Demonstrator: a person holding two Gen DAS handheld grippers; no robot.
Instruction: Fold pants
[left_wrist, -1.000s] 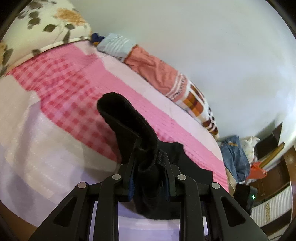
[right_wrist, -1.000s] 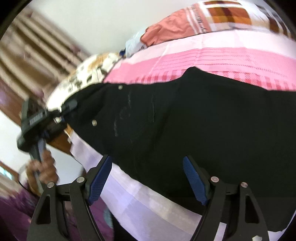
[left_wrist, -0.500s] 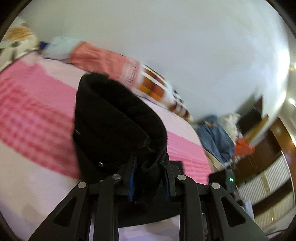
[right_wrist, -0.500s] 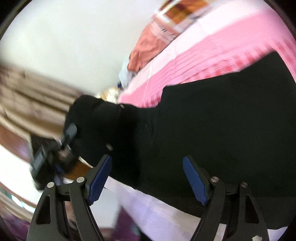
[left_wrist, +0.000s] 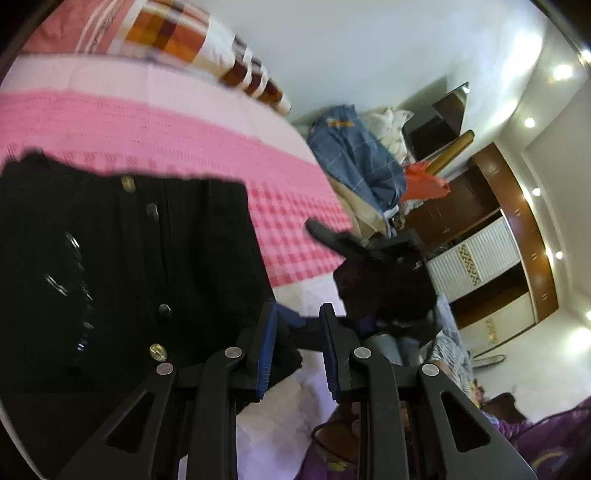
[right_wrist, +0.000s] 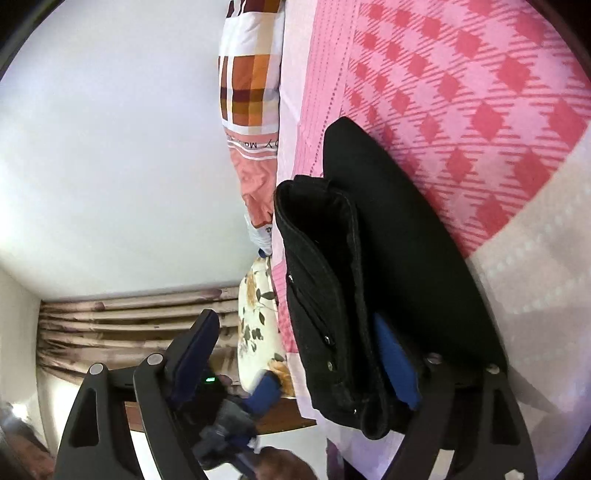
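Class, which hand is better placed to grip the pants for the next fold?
Probably right: the right gripper has open fingers straddling the folded pants. The left gripper, also open, sits at their edge.

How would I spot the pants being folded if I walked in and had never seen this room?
Start at the bed with the pink checked sheet. Near its front edge, on that sheet, lie the black pants, partly doubled over. They are the only solid black cloth there, dotted with small metal buttons, unlike the orange patchwork pillow by the wall or the blue clothes pile beyond the bed.
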